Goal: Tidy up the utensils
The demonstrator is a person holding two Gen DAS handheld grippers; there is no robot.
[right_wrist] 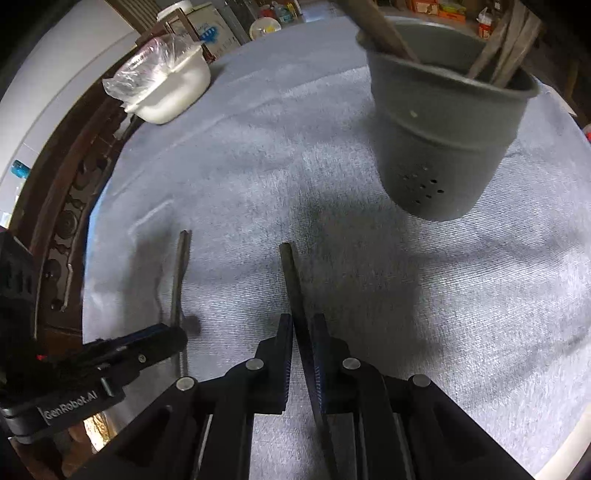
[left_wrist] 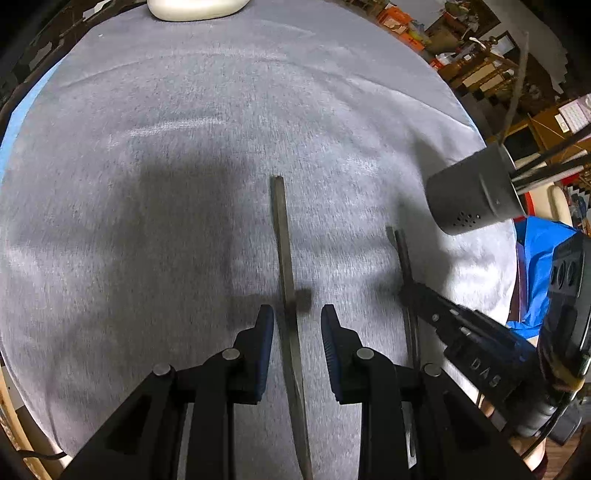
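Left claw (left_wrist: 297, 314) stands spread, with a flat metal utensil (left_wrist: 282, 229) running up between its blue pads and a gap showing on each side of it. Right claw (right_wrist: 301, 321) is pressed nearly together, pinching a 2nd utensil (right_wrist: 290, 273) by its shaft.

Both claws point steeply down at a bench covered by a grey cloth (left_wrist: 184, 147), creased and patched with their shadows. A strip of blue sheet shows under the cloth at its edge. Carved dark wood borders the bench on 1 side. Beyond it the room is crowded with boxes, wooden furniture and shelves.

Each utensil's working end is cut off at the bottom of its picture, so I cannot tell what kind either one is. I also cannot tell whether the utensil in the left claw rests on the cloth or hangs above it.

The 2 utensils lie roughly parallel, side by side, each reaching forward past its claw's tips. A grey cup (right_wrist: 443, 147) with small holes low in its wall stands ahead and to the right of the right claw, apart from it. It holds several blurred sticks (right_wrist: 384, 33). A white bowl (right_wrist: 173, 92) wrapped in clear plastic sits far off to the left, near the bench's edge.
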